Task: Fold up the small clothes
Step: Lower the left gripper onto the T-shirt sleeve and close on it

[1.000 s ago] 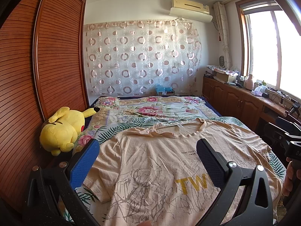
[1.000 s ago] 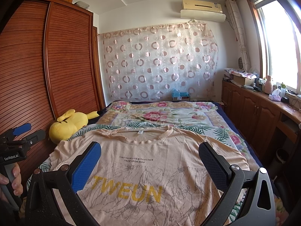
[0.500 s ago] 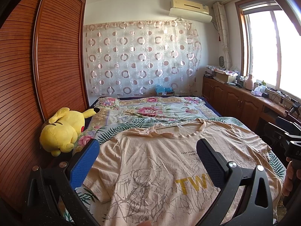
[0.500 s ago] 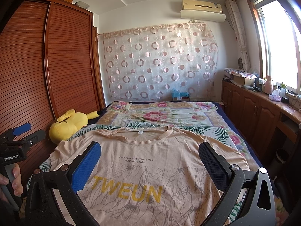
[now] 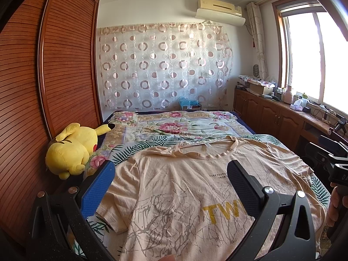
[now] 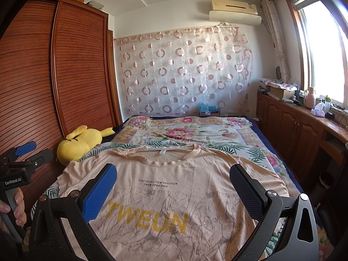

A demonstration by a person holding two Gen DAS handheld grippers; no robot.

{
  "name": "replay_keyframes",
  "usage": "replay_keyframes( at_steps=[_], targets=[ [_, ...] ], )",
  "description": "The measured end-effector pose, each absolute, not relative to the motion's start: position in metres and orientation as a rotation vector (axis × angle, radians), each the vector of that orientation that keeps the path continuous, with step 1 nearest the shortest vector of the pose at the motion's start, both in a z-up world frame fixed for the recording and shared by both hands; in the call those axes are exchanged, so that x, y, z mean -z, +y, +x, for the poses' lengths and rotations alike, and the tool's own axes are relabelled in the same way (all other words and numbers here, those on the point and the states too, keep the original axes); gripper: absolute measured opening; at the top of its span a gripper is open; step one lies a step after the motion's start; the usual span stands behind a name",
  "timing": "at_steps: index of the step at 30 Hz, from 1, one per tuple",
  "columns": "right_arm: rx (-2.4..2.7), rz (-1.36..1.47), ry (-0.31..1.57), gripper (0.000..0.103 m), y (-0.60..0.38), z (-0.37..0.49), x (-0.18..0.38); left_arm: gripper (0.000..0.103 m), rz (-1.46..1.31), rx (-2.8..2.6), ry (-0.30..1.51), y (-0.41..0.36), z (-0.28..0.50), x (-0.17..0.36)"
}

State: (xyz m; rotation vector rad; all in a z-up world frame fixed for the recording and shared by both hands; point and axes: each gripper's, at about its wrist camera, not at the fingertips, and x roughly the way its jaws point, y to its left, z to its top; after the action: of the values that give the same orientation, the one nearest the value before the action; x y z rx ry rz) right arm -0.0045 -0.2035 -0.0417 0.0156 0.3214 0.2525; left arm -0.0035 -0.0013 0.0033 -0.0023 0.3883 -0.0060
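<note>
We have the peach T-shirt (image 6: pixel 174 187) spread flat, print side up, on the near part of the bed (image 6: pixel 195 130), collar away from us, so that both sleeves are easy to reach for a first fold. We hold the left gripper (image 5: pixel 171 187) and the right gripper (image 6: pixel 174 191) above the shirt with the jaws wide apart and nothing between them. Our right view shows the whole word "TWEUN"; the left view cuts it, but shows the left sleeve (image 5: pixel 121 187) better, beside the yellow Pikachu plush (image 5: pixel 71 150).
</note>
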Motion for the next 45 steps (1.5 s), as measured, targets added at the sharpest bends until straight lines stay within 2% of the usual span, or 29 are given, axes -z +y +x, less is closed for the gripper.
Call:
replay_keyframes(
  at_steps=[7,36,38,45],
  targets=[
    [-0.288,0.007,0.36,0.103,-0.201,0.005,0.049,0.103,0.0,-0.005,0.417,-0.002,0.0,0.013],
    [-0.523,-0.172,0.586,0.103,-0.189,0.055,0.074,0.103,-0.129,-0.043,0.636,0.143,0.044,0.092],
    [-0.53,-0.177,0.592,0.103,-0.189,0.058,0.074,0.1,-0.128,-0.037,0.651,0.151,0.052,0.097],
    [-0.546,-0.187,0.608,0.103,-0.19,0.058,0.076,0.077,-0.135,0.001,0.731,0.175,0.082,0.112]
  ],
)
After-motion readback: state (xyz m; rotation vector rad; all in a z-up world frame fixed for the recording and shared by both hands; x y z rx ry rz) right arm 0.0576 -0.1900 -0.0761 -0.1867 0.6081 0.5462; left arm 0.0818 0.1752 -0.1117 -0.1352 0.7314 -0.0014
